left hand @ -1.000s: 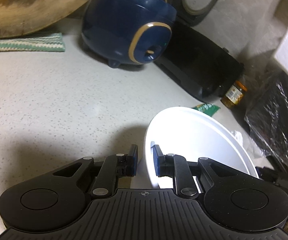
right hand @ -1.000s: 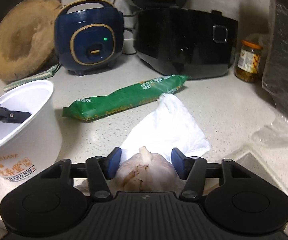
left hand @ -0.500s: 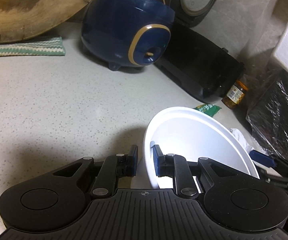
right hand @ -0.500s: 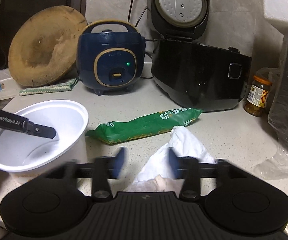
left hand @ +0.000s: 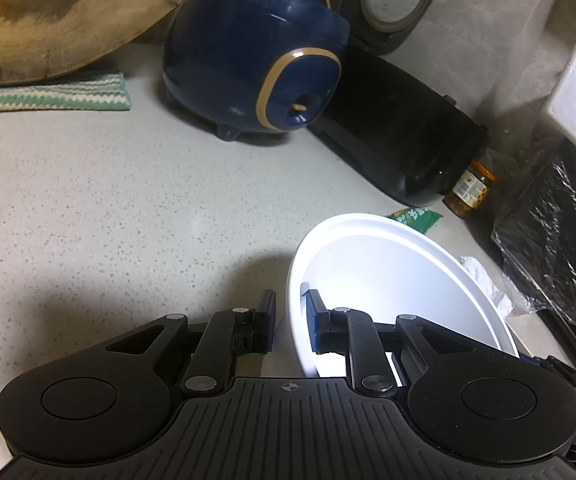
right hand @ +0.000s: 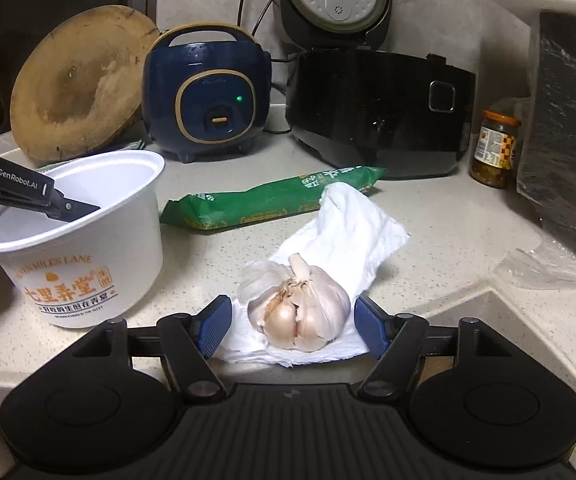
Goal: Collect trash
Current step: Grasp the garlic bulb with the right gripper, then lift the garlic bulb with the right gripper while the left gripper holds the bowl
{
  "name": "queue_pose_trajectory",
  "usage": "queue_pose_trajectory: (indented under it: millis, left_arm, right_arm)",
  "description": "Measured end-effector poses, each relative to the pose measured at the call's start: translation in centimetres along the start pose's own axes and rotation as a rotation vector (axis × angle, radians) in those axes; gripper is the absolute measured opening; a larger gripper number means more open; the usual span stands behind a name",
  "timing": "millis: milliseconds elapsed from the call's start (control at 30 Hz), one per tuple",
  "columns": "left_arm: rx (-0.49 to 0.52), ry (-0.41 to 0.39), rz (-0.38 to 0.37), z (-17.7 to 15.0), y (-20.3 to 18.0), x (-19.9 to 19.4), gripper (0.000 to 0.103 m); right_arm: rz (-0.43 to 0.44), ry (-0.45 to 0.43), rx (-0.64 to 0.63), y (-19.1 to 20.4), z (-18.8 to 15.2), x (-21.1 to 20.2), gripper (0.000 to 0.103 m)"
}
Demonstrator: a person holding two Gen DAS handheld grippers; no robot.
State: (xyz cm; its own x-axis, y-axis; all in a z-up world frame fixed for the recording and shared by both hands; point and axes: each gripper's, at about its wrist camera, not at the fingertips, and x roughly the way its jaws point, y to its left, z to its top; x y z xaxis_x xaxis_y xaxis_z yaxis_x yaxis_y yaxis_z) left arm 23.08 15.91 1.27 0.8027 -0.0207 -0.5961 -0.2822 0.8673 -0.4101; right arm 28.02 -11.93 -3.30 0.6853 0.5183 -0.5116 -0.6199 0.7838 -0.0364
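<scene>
My left gripper (left hand: 290, 316) is shut on the rim of a white paper tub (left hand: 400, 280), one finger inside and one outside. In the right wrist view the tub (right hand: 87, 256) stands at the left on the counter with printed orange text. My right gripper (right hand: 294, 322) is open, its blue pads either side of a garlic bulb (right hand: 300, 312) that lies on a crumpled white tissue (right hand: 352, 228). A long green snack wrapper (right hand: 263, 202) lies behind the tissue.
A blue rice cooker (right hand: 207, 92), a black rice cooker with open lid (right hand: 380, 112), a round wooden board (right hand: 79, 84) and a jar (right hand: 494, 148) line the back. A black foil-wrapped block (right hand: 572, 148) stands at right. A sink edge (right hand: 528, 320) is at lower right.
My right gripper pulled back and rose, then came forward again with its jaws wider around the garlic. My left gripper kept its hold on the tub.
</scene>
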Motion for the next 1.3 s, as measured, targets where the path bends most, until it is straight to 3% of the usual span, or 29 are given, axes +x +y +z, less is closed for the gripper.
queue_pose_trajectory:
  millis: [200,300,433,633,800,867,1000,1200,1300]
  left_arm:
    - [0.001,0.004,-0.013,0.0,0.0,0.1,0.02]
    - [0.001,0.005,-0.026,0.1,0.1,0.3,0.02]
    - [0.009,-0.023,-0.053,0.0,-0.1,0.0,0.021]
    - [-0.027,-0.056,-0.05,0.2,0.5,-0.2,0.021]
    - [-0.064,-0.065,-0.024,0.5,1.2,-0.4,0.02]
    - [-0.071,-0.074,-0.014,0.5,1.3,-0.5,0.019]
    - [-0.094,-0.101,-0.006,0.7,1.8,-1.0,0.019]
    - [-0.097,-0.106,-0.001,0.7,1.8,-1.1,0.019]
    - [-0.096,-0.11,0.002,0.7,1.7,-1.1,0.019]
  right_arm:
    - [-0.01,0.001,-0.008,0.1,0.1,0.7,0.068]
    - [-0.03,0.005,-0.005,0.2,0.4,1.4,0.056]
    - [-0.066,-0.086,-0.029,1.2,2.0,-0.2,0.056]
    - [0.043,-0.165,0.076,0.5,5.5,-1.7,0.056]
    - [0.067,-0.172,0.112,0.4,6.3,-0.5,0.056]
    - [0.047,-0.159,0.119,0.3,6.3,0.1,0.056]
    - [-0.113,-0.073,0.033,0.7,5.7,2.5,0.056]
    - [-0.077,0.039,0.042,-0.6,2.5,5.0,0.057]
    - [-0.065,0.013,0.016,-0.6,1.7,3.5,0.073]
